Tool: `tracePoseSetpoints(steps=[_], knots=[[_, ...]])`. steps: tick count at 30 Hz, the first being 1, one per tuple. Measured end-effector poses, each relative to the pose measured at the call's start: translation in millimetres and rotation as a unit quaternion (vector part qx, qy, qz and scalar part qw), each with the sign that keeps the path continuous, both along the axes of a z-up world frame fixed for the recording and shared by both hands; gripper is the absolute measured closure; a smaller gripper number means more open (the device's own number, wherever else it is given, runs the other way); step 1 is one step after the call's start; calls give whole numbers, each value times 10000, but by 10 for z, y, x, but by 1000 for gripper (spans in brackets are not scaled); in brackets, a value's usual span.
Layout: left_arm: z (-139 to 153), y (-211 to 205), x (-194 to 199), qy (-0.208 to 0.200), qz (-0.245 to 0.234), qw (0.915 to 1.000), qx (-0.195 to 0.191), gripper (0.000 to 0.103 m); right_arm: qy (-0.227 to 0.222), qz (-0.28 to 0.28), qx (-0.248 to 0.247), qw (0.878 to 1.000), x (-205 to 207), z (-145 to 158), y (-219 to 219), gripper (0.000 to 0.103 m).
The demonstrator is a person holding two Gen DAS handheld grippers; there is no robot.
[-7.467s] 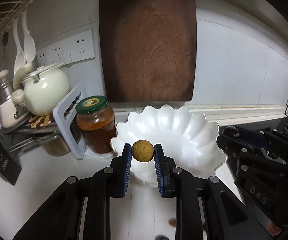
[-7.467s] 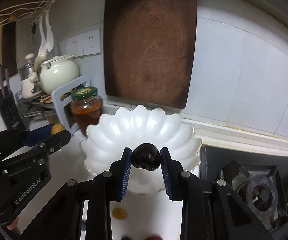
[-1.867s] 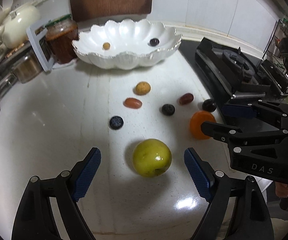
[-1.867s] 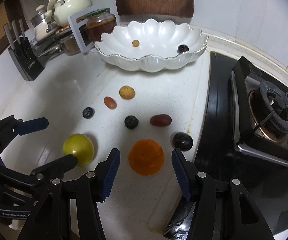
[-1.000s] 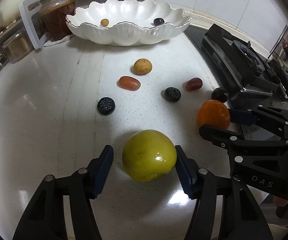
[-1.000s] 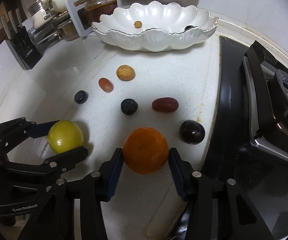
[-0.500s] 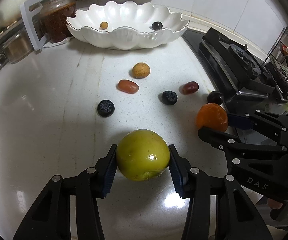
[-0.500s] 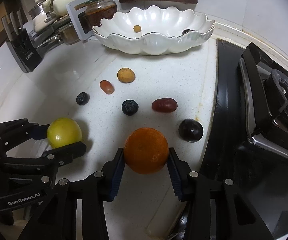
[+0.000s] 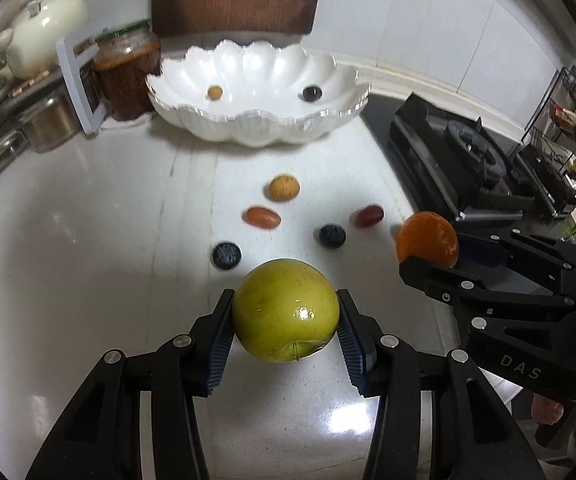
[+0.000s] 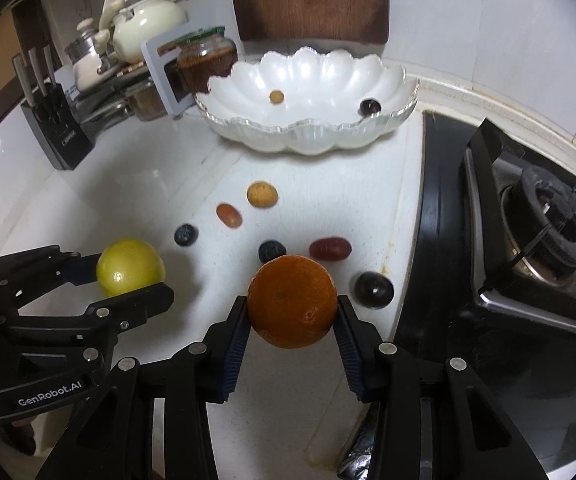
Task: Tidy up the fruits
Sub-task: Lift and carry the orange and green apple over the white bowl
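The white counter [image 9: 88, 280] carries everything, with the stove [image 10: 528, 240] along its right edge and a scalloped white bowl [image 9: 256, 124] at the back by the wall, which looks like the place the fruit is meant to end up, since a small tan fruit [image 9: 215, 92] and a dark one [image 9: 311, 93] already lie inside it

The green apple [image 9: 286, 310] sits between the ribbed pads of the left gripper [image 9: 286, 320], which is clamped on its two sides at about the widest part, probably so the round, smooth skin cannot slip out; it appears clear of the counter. The orange [image 10: 292, 302] is pinched the same way in the right gripper [image 10: 292, 320], also seemingly lifted. Both tools point forward and down toward the bowl, side by side, so the two biggest fruits can go together

Loose on the counter between grippers and bowl, well apart from one another, are the smaller fruits: a dark plum [image 10: 373, 290] near the stove edge, a tan round fruit [image 10: 262, 195], a reddish oval [image 10: 330, 249], an orange-red oval [image 10: 229, 215] and two blueberries [image 10: 186, 235], each small enough for a narrow pinch later
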State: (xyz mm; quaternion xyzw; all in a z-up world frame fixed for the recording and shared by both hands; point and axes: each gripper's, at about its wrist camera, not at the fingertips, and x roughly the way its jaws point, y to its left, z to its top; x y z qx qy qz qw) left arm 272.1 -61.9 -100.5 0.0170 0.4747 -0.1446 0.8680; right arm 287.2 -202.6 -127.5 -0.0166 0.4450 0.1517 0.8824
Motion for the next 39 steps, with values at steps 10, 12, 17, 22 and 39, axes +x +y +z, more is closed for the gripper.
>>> tracePoseSetpoints(steps=[10,12,17,22,39], knots=[[302,57,50,-493,89,9987,-54,55,-474,-182,69,9987,-24,290,-27,60],[347,52,63,-567,76,9984,-46,55,-560,-202,85,9982,-22,345,-42,60],[477,73,78,-779,80,9969,-98,55,-828,-279,171,9960,6,504,-56,60],[636,92,144,-1025,152,9945,-144,55,-1053,-325,268,9936,65,635,-50,60],[1151,104,590,-1751,252,9842,-102,55,-1698,-347,293,9844,454,1063,18,60]])
